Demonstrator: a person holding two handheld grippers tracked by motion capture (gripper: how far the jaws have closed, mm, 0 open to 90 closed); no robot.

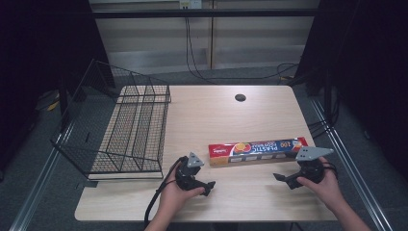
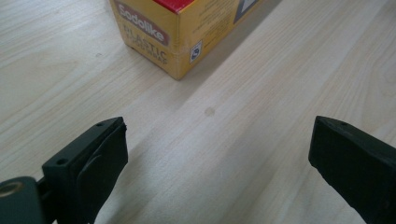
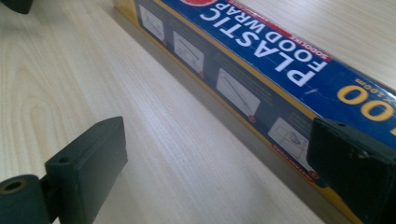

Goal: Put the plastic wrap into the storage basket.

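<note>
while both grippers — left gripper (image 1: 208,186), right gripper (image 1: 280,178) — rest at lower centre with jaws apart, food wrap box (image 1: 257,150) lies just above.

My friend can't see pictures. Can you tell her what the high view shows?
A long box of plastic food wrap lies on a wooden table. Two hands hold an open left gripper and an open right gripper just in front of it. A wire basket sits at the left.
</note>
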